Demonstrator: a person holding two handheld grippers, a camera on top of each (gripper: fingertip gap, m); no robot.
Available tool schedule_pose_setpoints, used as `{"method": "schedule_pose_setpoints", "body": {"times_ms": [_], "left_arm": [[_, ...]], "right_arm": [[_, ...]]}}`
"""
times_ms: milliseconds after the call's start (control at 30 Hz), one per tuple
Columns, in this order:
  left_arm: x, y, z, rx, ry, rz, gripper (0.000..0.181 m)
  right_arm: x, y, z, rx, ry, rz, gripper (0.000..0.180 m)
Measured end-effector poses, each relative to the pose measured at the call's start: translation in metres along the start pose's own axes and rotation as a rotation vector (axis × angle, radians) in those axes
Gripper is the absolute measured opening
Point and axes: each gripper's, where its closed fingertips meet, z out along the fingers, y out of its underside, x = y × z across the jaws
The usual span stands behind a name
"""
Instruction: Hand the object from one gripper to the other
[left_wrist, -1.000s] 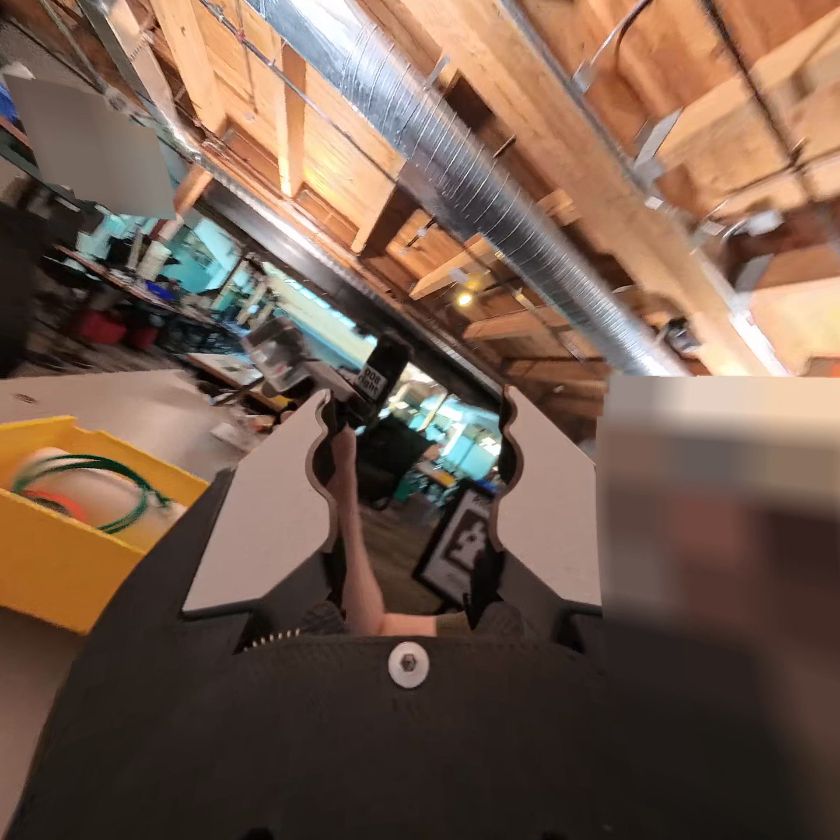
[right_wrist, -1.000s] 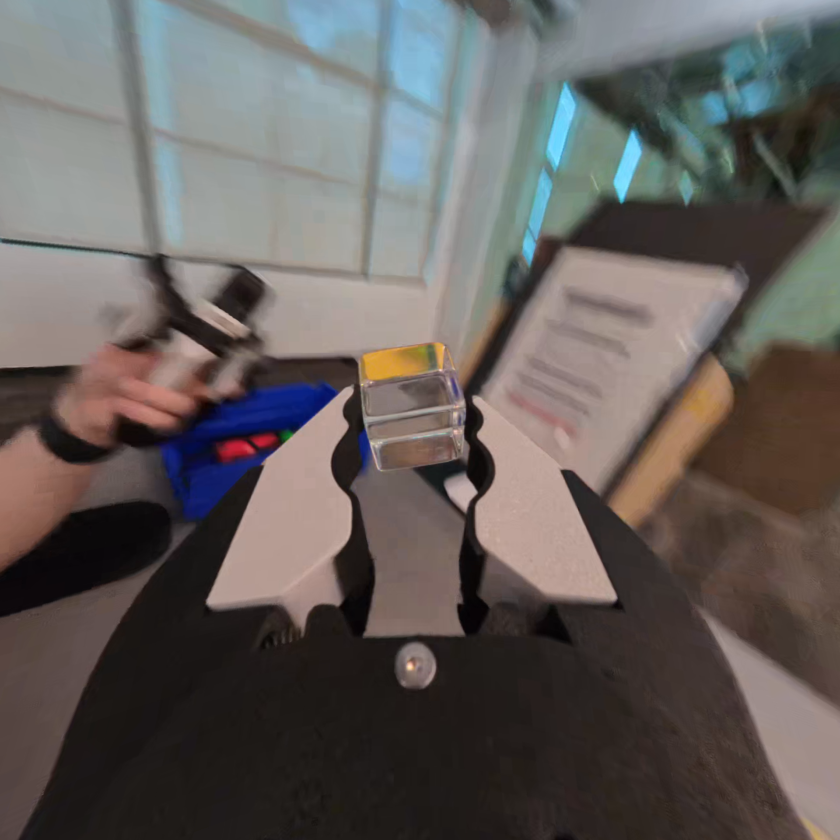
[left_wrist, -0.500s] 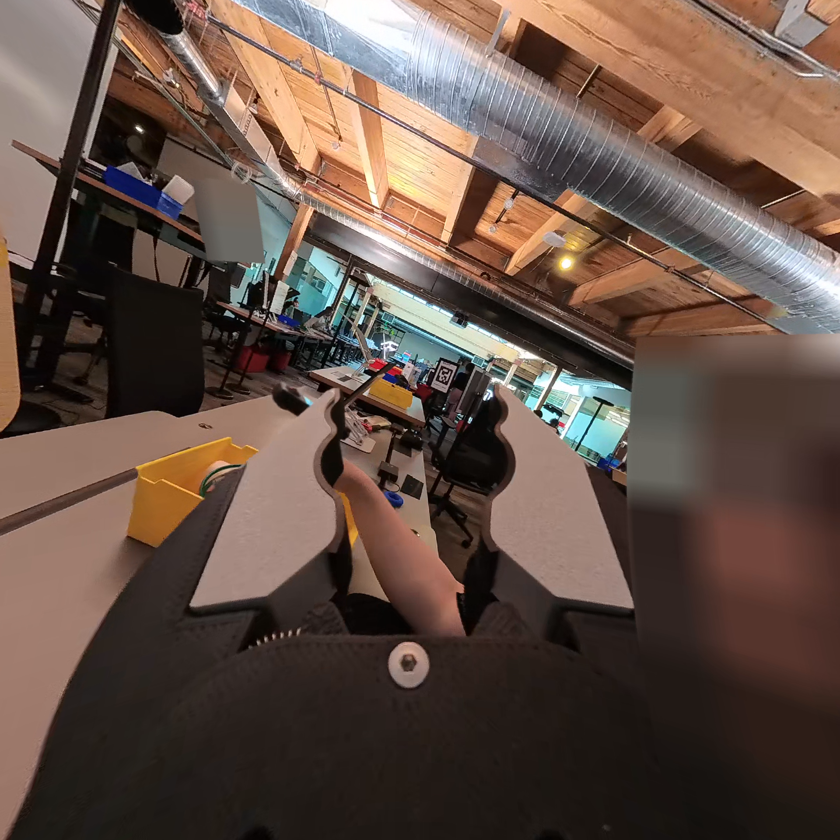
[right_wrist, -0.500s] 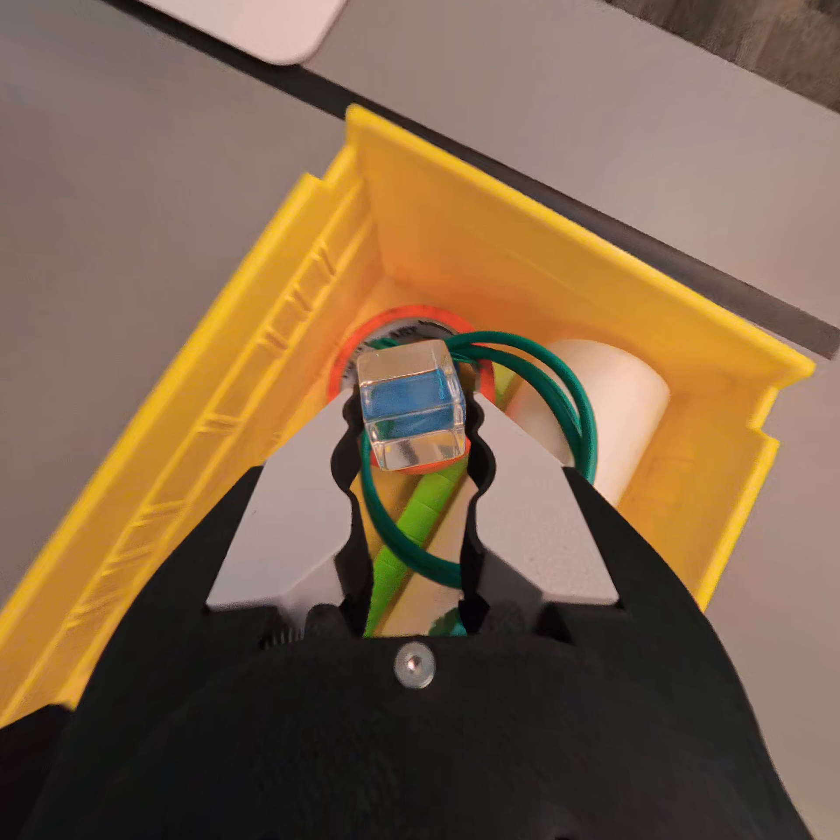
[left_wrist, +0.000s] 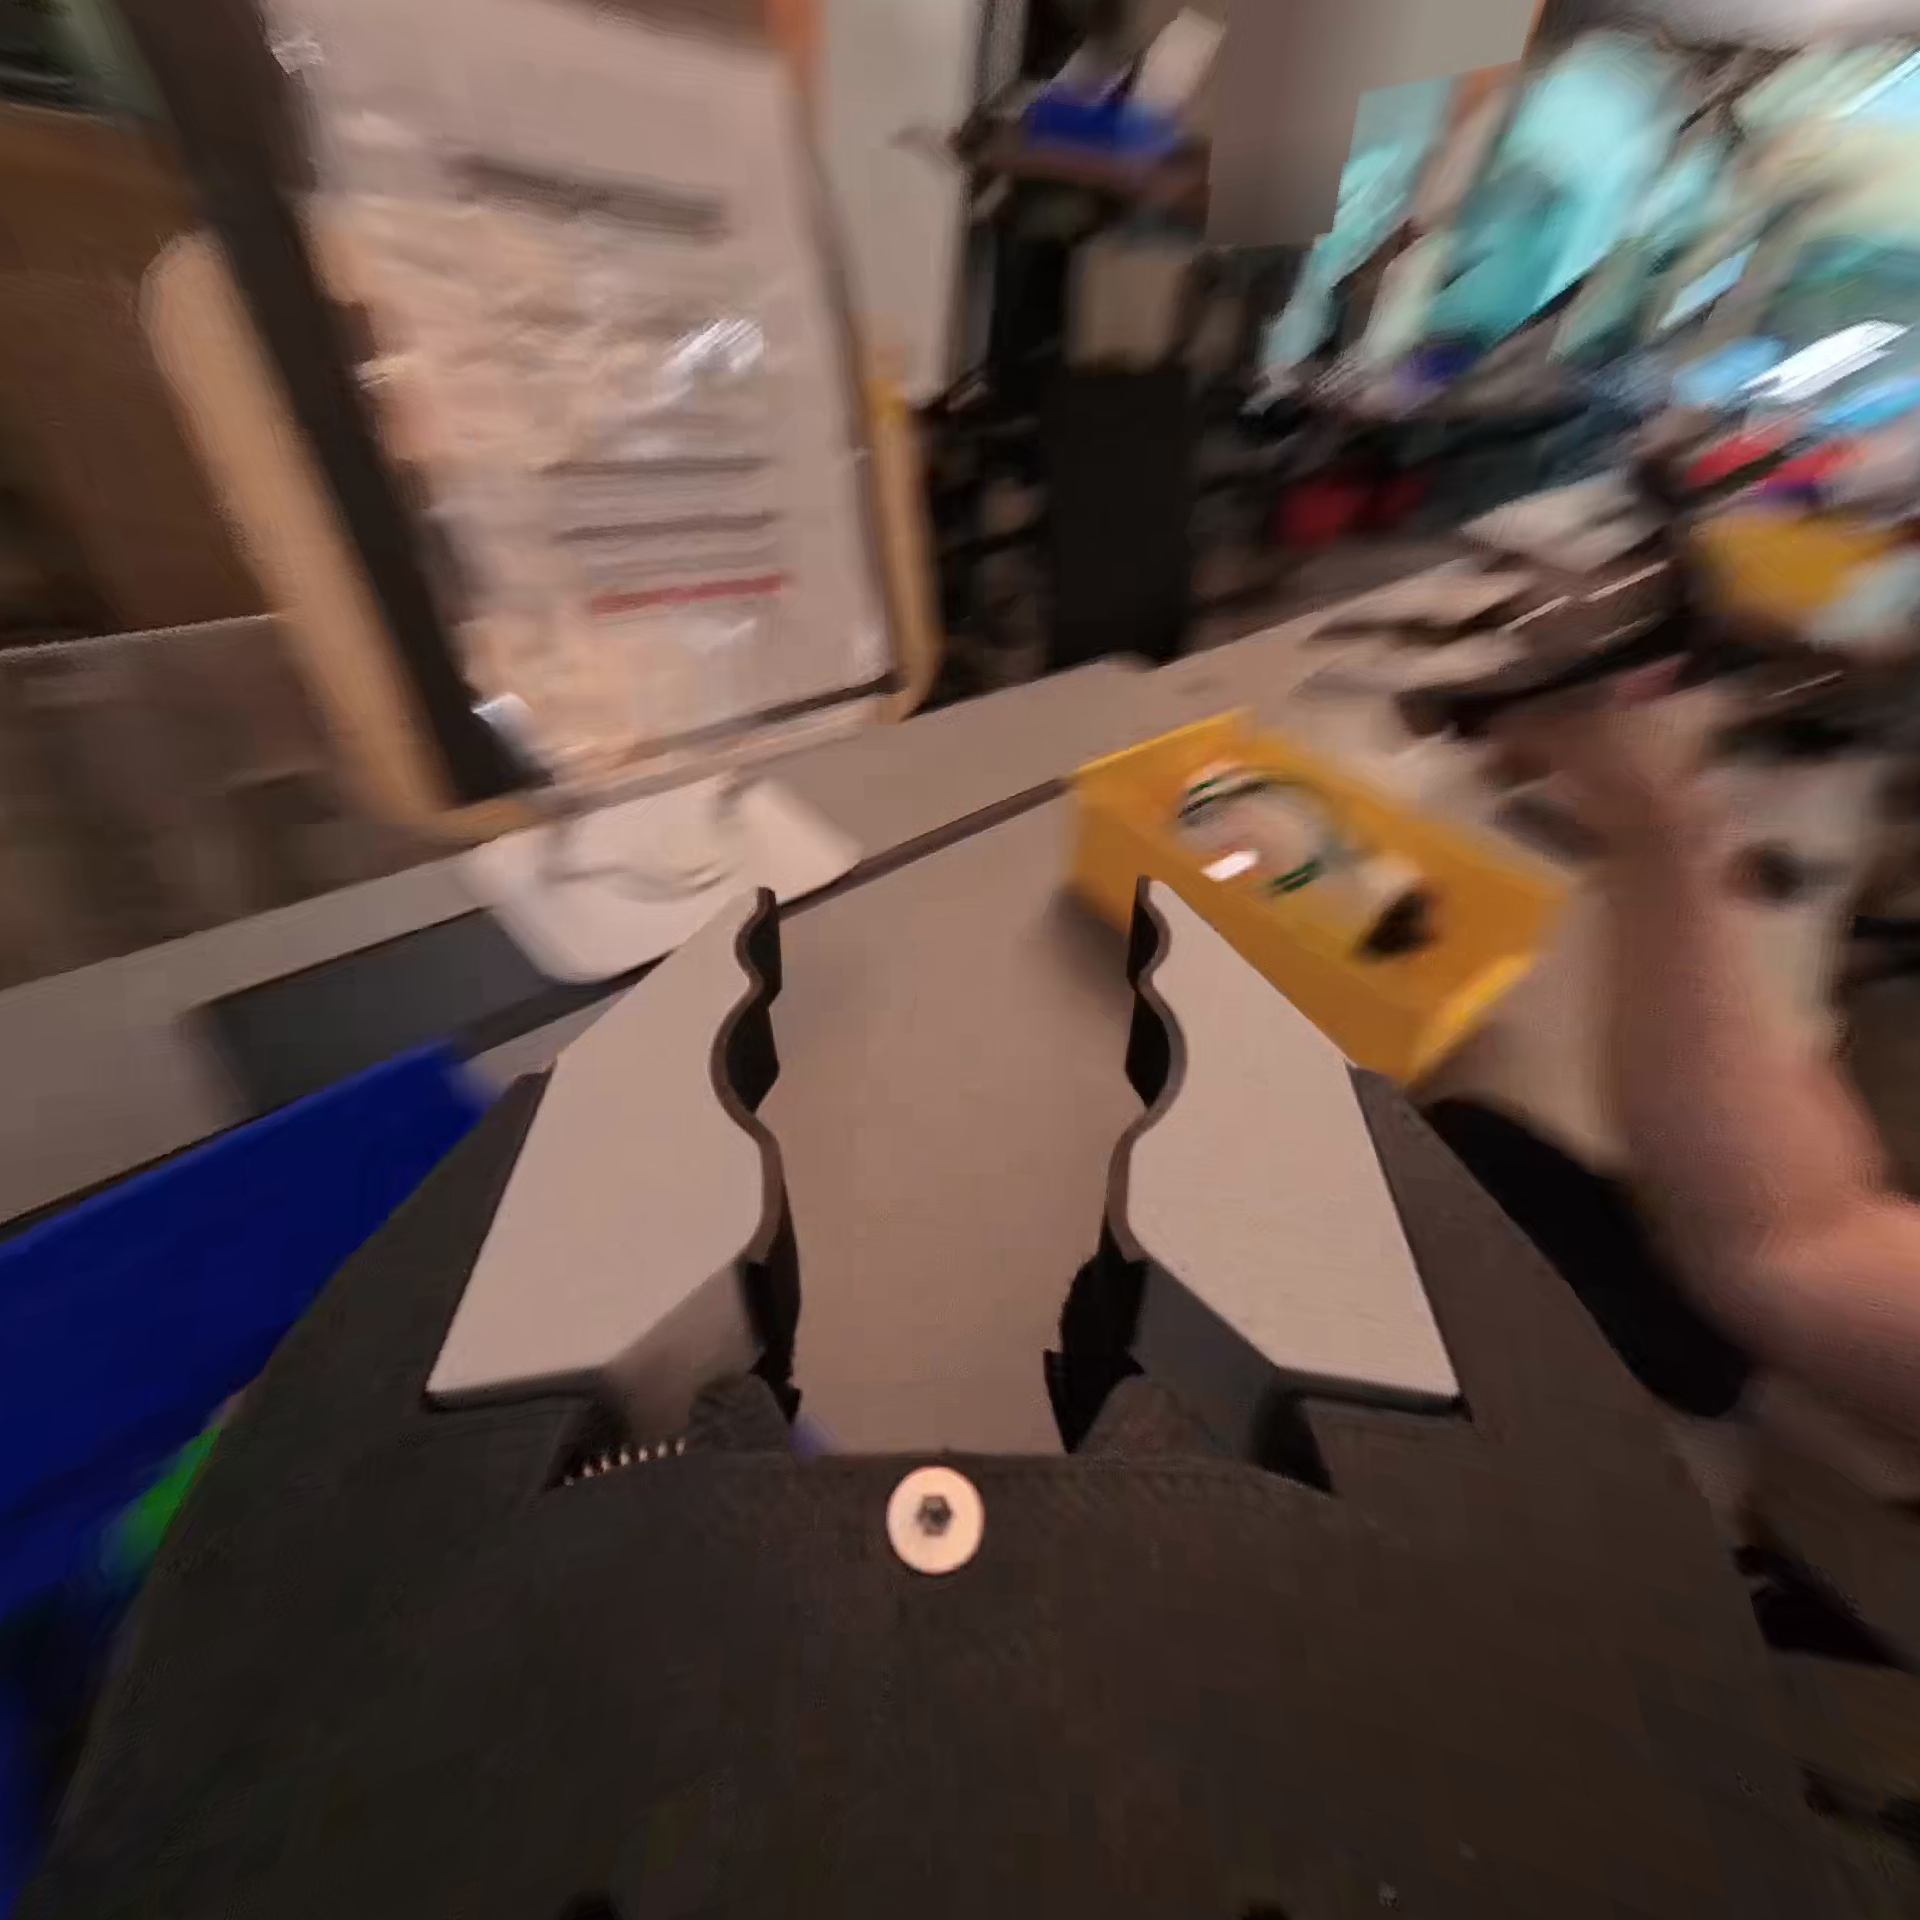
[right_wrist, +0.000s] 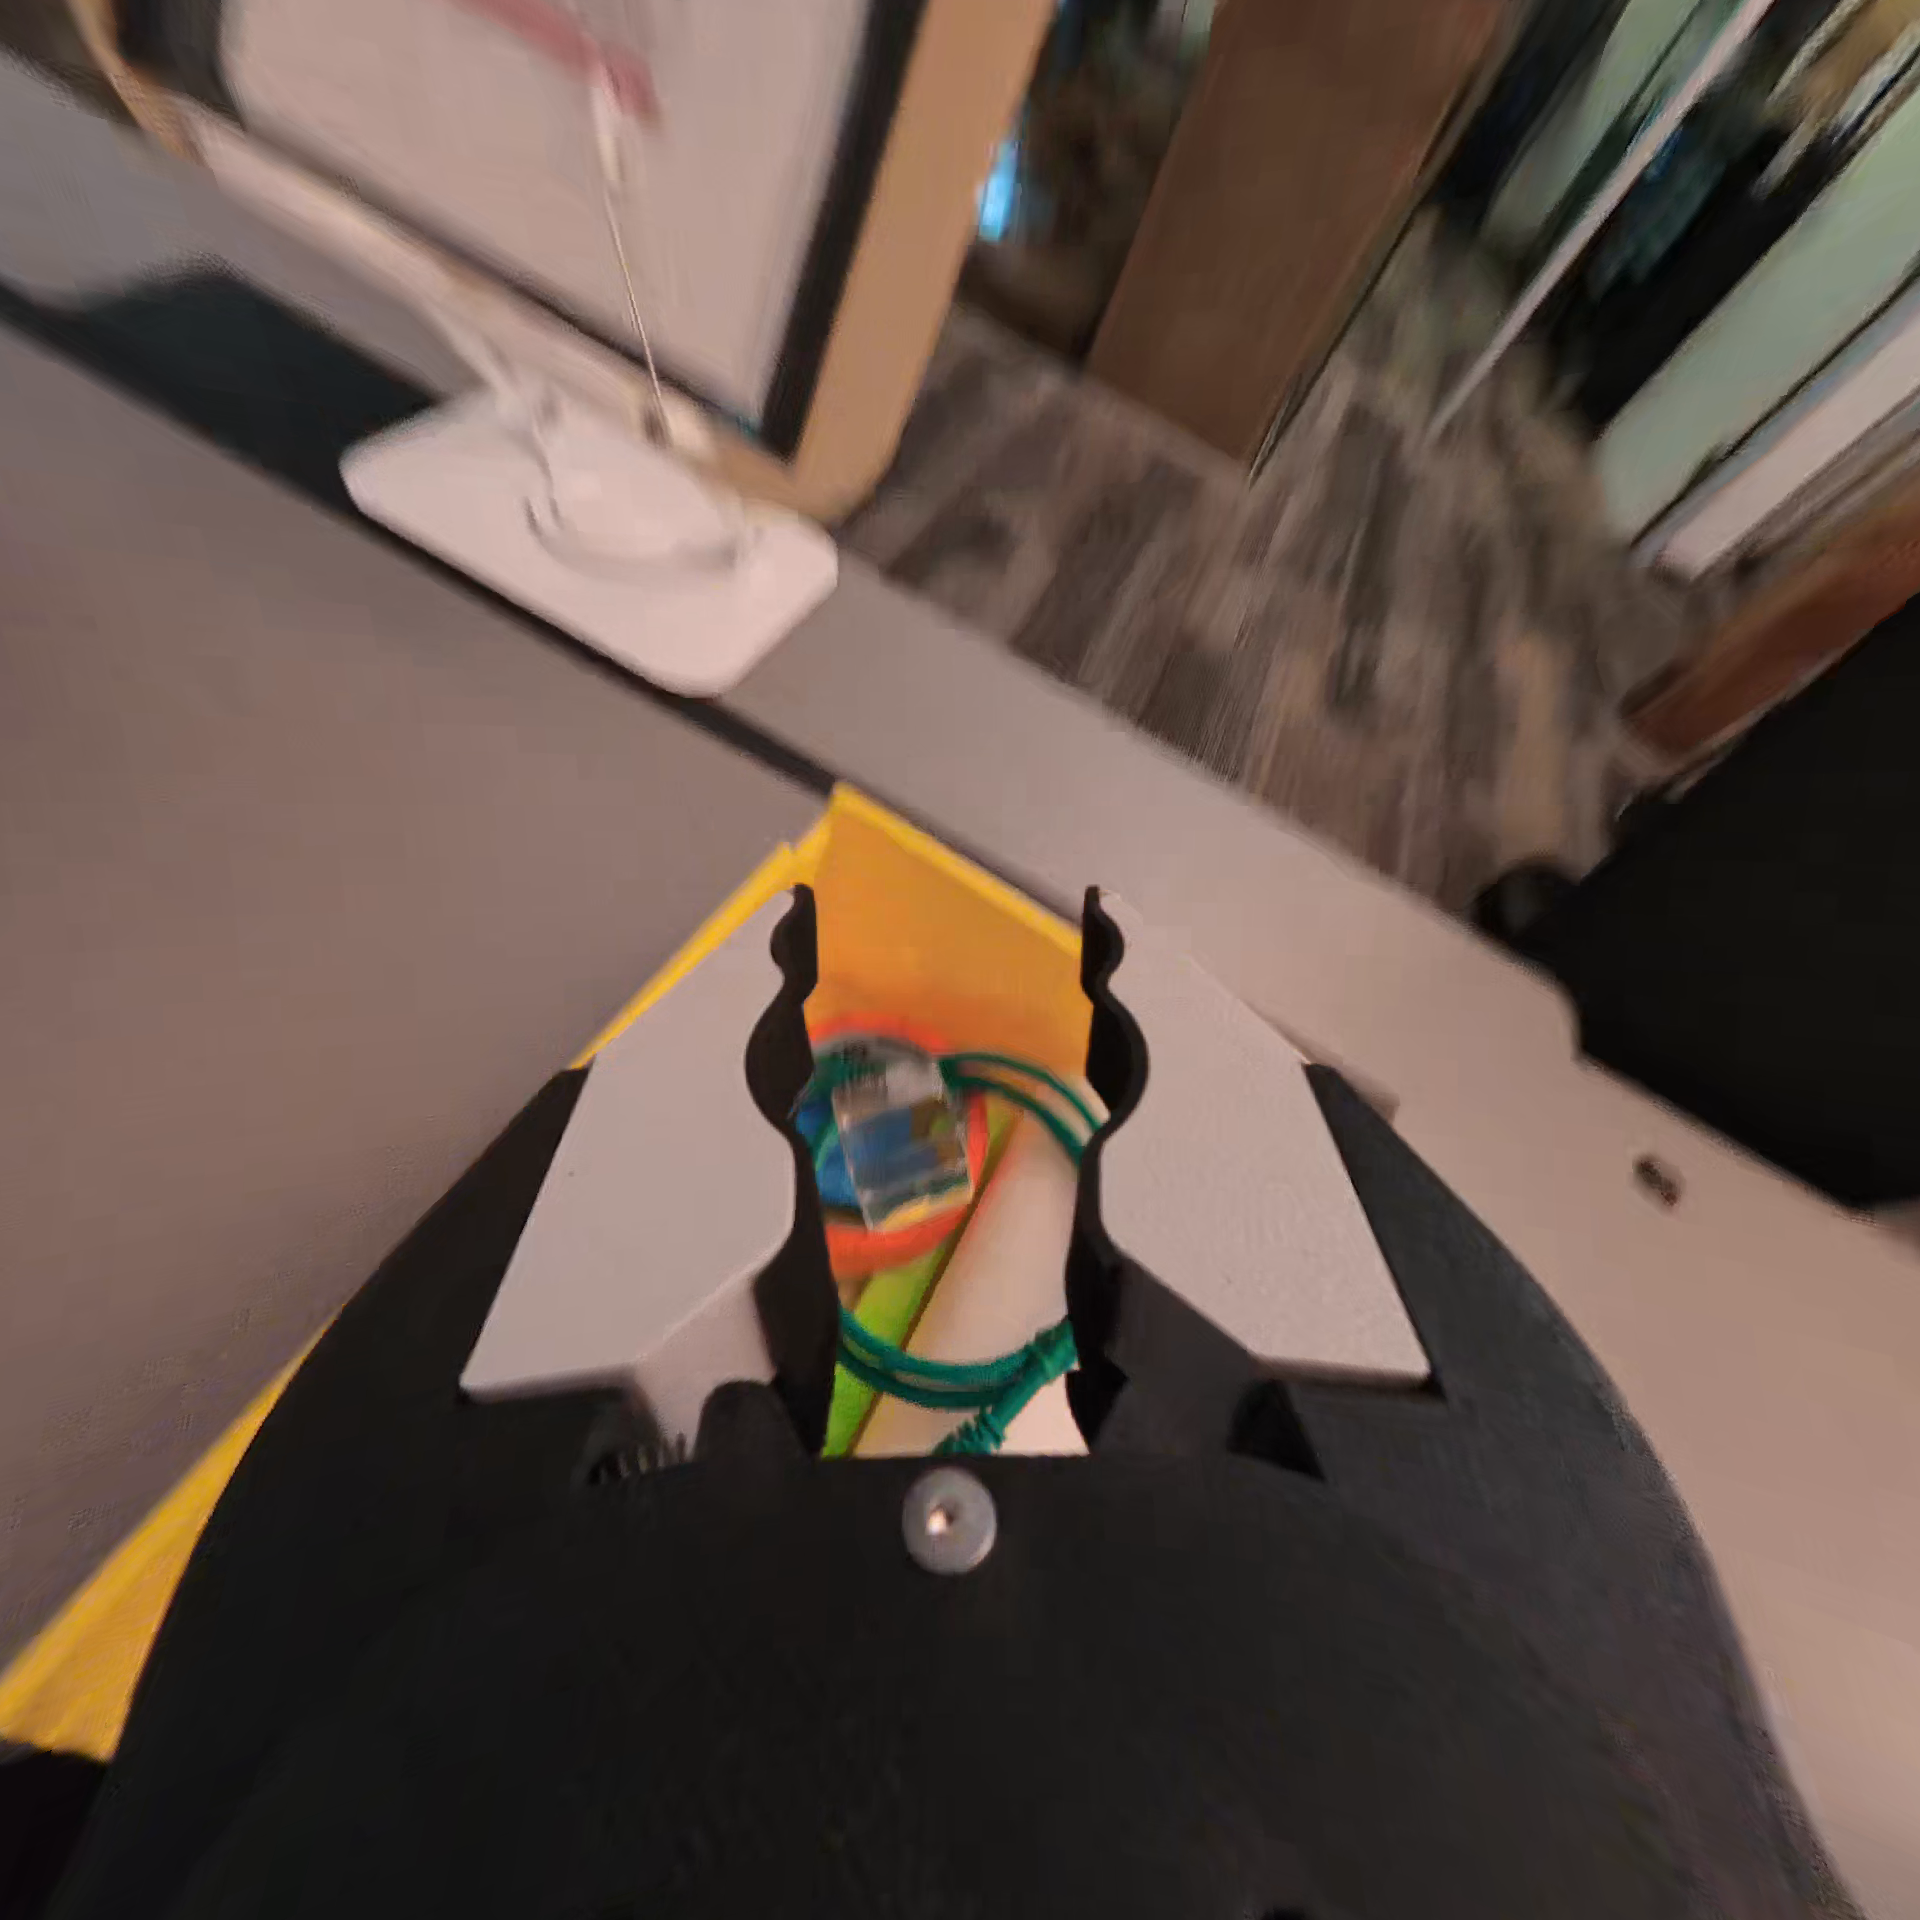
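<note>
Clear cube (right_wrist: 902, 1143) lies in yellow bin (right_wrist: 925, 935) below right tool (right_wrist: 940, 904), fingers apart; left tool (left_wrist: 951, 904) apart, empty.

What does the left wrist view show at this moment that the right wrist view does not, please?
Only the left wrist view shows a blue bin and a person's forearm at its right edge. Only the right wrist view shows the clear cube lying in the bin among green wire loops, released from the open right claw. Both show the yellow bin, the grey table and the white stand base.
</note>
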Motion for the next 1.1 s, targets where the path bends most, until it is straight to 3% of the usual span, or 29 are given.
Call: {"method": "schedule_pose_setpoints", "body": {"times_ms": [100, 200, 333, 500, 600, 733, 933, 1000, 1100], "left_arm": [[-0.056, 0.045, -0.018, -0.260, -0.267, 0.079, 0.066], [-0.089, 0.088, -0.022, -0.460, -0.317, 0.068, 0.054], [-0.154, 0.112, -0.019, -0.483, -0.511, -0.062, 0.046], [-0.225, 0.177, -0.033, -0.723, -0.764, -0.009, 0.042], [-0.241, 0.200, -0.032, -0.755, -0.787, -0.039, 0.039], [-0.248, 0.228, -0.038, -0.832, -0.779, -0.132, 0.057], [-0.250, 0.251, -0.042, -0.868, -0.733, -0.226, 0.055], [-0.252, 0.254, -0.040, -0.859, -0.722, -0.230, 0.043], [-0.253, 0.253, -0.038, -0.840, -0.712, -0.215, 0.043]], "right_arm": [[-0.011, -0.055, -0.042, 0.221, 0.044, -0.065, 0.047], [-0.027, -0.083, -0.065, 0.330, 0.057, -0.117, 0.045], [-0.040, -0.090, -0.065, 0.319, 0.075, -0.195, 0.045], [-0.044, -0.078, -0.043, 0.223, 0.086, -0.249, 0.045], [-0.047, -0.072, -0.035, 0.186, 0.082, -0.270, 0.045], [-0.050, -0.072, -0.032, 0.177, 0.073, -0.279, 0.045], [-0.051, -0.071, -0.031, 0.168, 0.072, -0.287, 0.045], [-0.051, -0.071, -0.031, 0.169, 0.074, -0.288, 0.045], [-0.051, -0.072, -0.032, 0.172, 0.071, -0.287, 0.044]]}}
